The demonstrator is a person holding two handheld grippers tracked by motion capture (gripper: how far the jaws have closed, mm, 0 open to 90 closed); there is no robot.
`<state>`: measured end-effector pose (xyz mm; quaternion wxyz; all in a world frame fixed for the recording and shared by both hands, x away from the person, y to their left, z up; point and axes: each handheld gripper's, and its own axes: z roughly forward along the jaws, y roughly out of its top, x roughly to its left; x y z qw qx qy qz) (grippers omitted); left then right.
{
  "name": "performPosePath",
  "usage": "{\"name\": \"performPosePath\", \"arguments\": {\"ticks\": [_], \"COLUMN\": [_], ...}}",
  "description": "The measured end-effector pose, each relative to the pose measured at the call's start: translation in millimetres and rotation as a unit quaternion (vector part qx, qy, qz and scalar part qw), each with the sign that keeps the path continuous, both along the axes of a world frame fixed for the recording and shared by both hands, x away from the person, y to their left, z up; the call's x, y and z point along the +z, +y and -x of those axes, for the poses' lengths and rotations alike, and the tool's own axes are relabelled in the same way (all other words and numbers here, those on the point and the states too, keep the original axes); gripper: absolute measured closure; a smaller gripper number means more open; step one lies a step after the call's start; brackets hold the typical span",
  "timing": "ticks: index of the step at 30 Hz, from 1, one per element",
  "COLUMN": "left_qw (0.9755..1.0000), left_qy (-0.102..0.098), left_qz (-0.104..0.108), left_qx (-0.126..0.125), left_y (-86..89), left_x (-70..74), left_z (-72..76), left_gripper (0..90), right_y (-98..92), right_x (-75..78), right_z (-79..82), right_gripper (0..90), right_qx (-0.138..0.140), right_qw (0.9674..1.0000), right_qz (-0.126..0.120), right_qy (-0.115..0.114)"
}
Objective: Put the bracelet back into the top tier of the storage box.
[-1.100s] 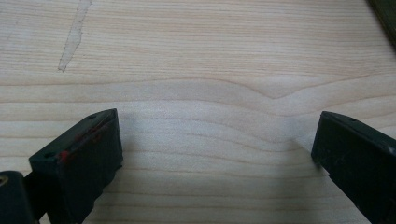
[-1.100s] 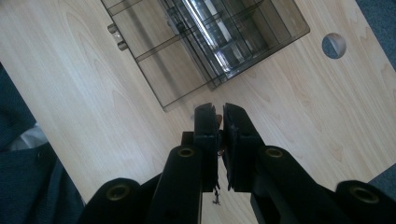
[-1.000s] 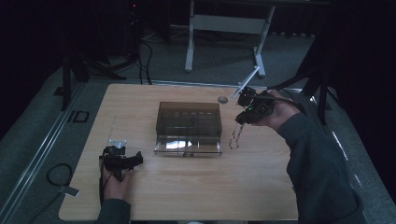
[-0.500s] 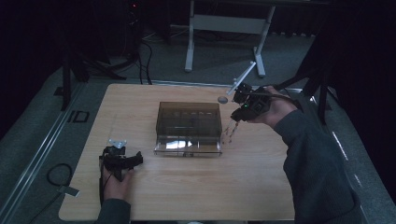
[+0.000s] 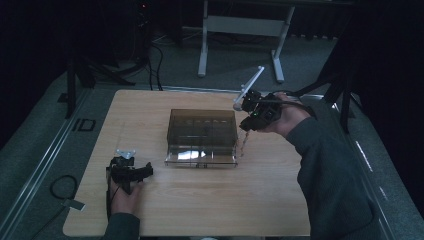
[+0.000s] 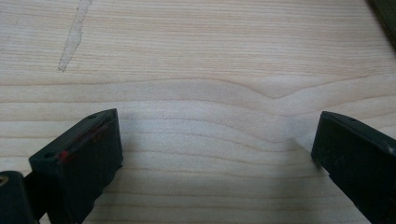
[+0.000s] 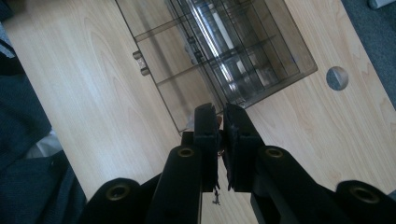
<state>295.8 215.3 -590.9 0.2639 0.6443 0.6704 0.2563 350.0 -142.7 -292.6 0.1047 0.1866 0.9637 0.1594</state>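
Note:
A smoky clear organizer box [image 5: 202, 131] with several compartments stands open at the table's middle; the right gripper view looks down into the box [image 7: 224, 46]. My right gripper [image 5: 247, 125] hovers just past the box's right edge, shut on a thin chain [image 5: 243, 144] that dangles toward the table. In its own view the right gripper [image 7: 222, 114] has its jaws pressed together, with a bit of the chain [image 7: 215, 199] showing below them. My left gripper [image 5: 132, 171] rests on the table at the front left; its own view has the left gripper [image 6: 215, 140] open over bare wood.
A light wooden table [image 5: 280, 190] carries everything, with a round cable hole [image 7: 337, 78] near its far right corner. A white desk frame [image 5: 240, 25] stands on the floor behind. A cable [image 5: 60, 187] lies on the floor at the left.
The right gripper has drifted left with the hanging chain, closer to the box's right edge. The left gripper has stayed put.

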Motion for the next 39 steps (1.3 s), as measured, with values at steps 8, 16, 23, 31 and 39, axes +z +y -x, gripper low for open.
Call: {"name": "performPosePath", "arguments": {"ticks": [8, 16, 23, 31, 39], "left_qw": [1.0000, 1.0000, 1.0000, 1.0000, 1.0000], "left_qy": [0.001, 0.000, 0.001, 0.001, 0.000], "left_qz": [0.000, 0.000, -0.001, 0.000, 0.000], "left_qx": [-0.001, -0.001, -0.001, -0.001, 0.000], "left_y": [0.1, 0.1, 0.2, 0.1, 0.0], "left_x": [0.1, 0.1, 0.1, 0.1, 0.1], "left_z": [0.1, 0.1, 0.1, 0.0, 0.0], "left_gripper": [1.8, 1.8, 1.8, 1.8, 1.8], "right_y": [5.6, 8.9, 14.0, 19.2, 22.0], "right_x": [-2.6, -5.2, -8.4, -14.6, -20.6], "right_z": [0.1, 0.9, 0.8, -0.7, -2.8], "right_gripper": [84.4, 84.4, 84.4, 84.3, 84.3], "right_qx": [0.005, 0.009, 0.014, 0.014, 0.011], "right_qw": [1.0000, 0.9999, 0.9999, 0.9998, 0.9998], "right_qz": [0.002, 0.003, 0.002, 0.009, 0.014], "right_qy": [0.002, 0.005, 0.008, 0.012, 0.014]}}
